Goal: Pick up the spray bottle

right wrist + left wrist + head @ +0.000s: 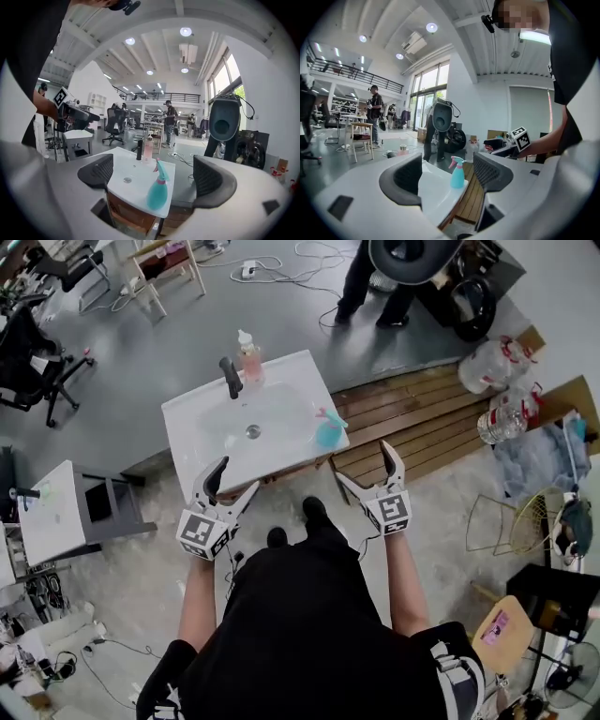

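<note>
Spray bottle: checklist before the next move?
1. Spray bottle upright: ok.
2. Right tongs open, empty: ok.
3. Left tongs open, empty: ok.
4. Bottle framed between the right tongs in the right gripper view, not yet reached: ok.
5. Faucet and soap dispenser apart from the bottle: ok.
6. Margin from sink edge: not ok, the bottle stands at the corner.

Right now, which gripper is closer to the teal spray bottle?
Right. The right gripper is just short of the spray bottle on the right edge of the sink; the left gripper is farther off, at its front left.
</note>
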{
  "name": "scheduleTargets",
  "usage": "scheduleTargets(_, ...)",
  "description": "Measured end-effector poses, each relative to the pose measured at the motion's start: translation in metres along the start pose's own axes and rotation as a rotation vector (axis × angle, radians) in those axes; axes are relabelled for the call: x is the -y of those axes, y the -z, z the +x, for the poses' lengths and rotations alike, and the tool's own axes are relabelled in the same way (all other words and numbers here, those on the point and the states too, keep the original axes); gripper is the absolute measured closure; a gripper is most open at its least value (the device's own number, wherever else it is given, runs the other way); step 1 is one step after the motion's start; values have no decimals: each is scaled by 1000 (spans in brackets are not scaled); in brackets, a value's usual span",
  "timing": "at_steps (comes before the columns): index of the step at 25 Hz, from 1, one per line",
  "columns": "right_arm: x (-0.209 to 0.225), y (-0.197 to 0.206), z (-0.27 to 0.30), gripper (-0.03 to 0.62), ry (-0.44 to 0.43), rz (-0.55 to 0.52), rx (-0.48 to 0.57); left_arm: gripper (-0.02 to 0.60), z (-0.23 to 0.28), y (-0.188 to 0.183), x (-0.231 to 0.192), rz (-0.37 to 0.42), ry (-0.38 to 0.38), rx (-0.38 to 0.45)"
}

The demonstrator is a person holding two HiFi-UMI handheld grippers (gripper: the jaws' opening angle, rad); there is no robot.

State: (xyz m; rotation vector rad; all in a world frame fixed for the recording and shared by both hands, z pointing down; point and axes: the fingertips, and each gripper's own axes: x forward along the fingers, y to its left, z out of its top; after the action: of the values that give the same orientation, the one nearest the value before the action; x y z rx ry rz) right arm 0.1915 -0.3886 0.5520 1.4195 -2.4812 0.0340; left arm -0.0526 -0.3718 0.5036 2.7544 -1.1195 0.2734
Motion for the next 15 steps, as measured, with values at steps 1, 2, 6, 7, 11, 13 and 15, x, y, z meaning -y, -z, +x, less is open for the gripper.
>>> scheduleTargets(1, 10, -2, 9, 46, -18, -13, 4, 261, 7, -1, -4, -1, -23, -2)
scheduleTargets(2, 18, -2, 19, 46, -37, -23, 8, 261, 14, -1, -7, 1, -43, -10)
scheduleTargets(6, 42, 9, 49, 48, -98, -36, 2, 259, 31, -2, -13, 0, -112, -29)
scheduleTargets(7, 47, 13, 54, 48, -111, -30, -2, 259, 33, -2, -13, -7, -130, -28)
scheduleTargets(11, 58, 24, 77, 48, -176, -5, -9, 259, 41, 1, -20, -43, -207, -23)
scheduleTargets(13, 61, 31, 90, 48, -206, -6, -15, 259, 48, 2, -24, -54, -234, -19)
scheduleTargets(15, 64, 41, 101, 49, -241, -5, -33, 259, 55, 5, -24, -62, -256, -21)
